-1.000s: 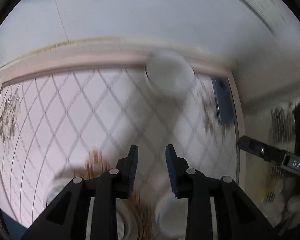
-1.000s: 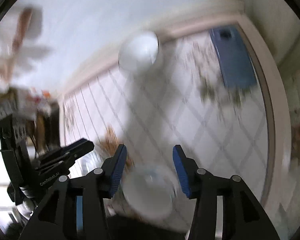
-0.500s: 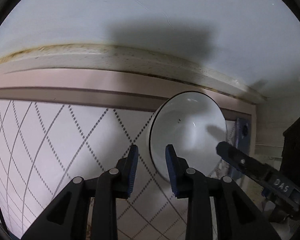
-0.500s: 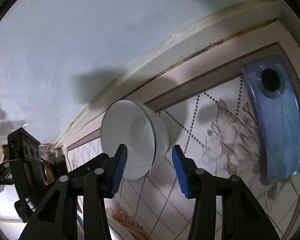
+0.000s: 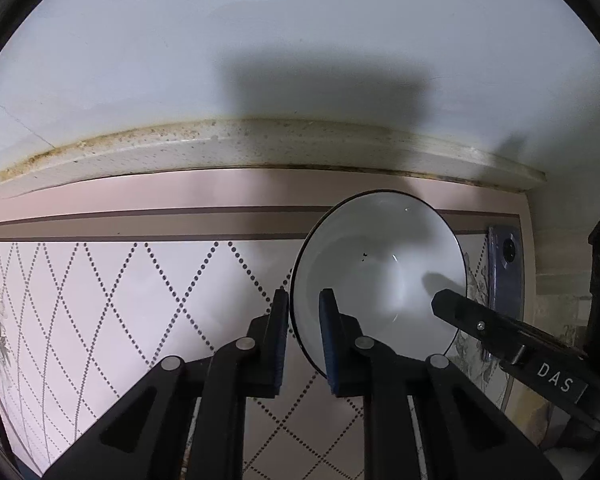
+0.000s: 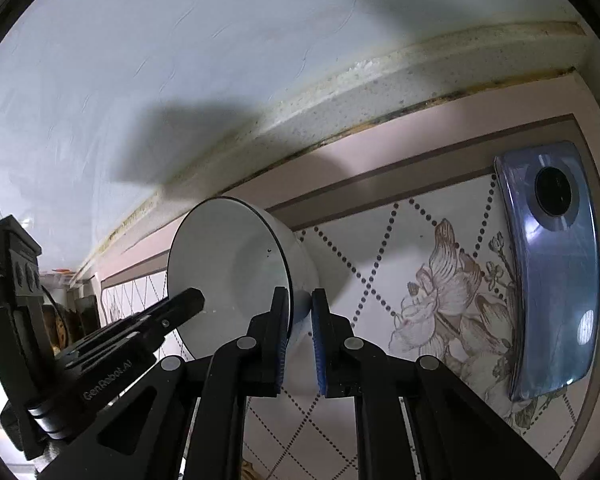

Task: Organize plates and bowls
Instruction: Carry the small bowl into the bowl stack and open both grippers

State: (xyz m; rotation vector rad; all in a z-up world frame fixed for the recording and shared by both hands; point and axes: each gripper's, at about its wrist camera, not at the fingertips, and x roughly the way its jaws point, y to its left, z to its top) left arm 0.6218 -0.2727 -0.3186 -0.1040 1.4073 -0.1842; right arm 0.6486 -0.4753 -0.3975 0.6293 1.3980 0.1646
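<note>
Straddling the rim from two sides, we have both sets of tongs on the one white bowl [image 5: 380,276], which sits on the patterned desk [image 5: 100,300] near its back edge, close under the speckled ledge [image 5: 260,144] and the pale wall.

Our left tongs [image 5: 304,320] bracket the bowl's left rim, one pad outside the wall and one inside the basin, nearly pressed together with the rim between them; whether they already bite we cannot tell for certain, though it looks like a pinch. Our right tongs [image 6: 300,316] do the same on the opposite side, one pad inside and one against the outer wall, the gap down to the thickness of the bowl wall.

So the bowl lies straight ahead of both tongs and between them, neither hand nearer. Being round, it has no long axis; what matters is its mouth, which looks tipped towards us rather than level. In our judgement, the lift must go evenly on both sides or the bowl will twist. A blue phone [image 6: 552,264] lies just to the right, well clear.
</note>
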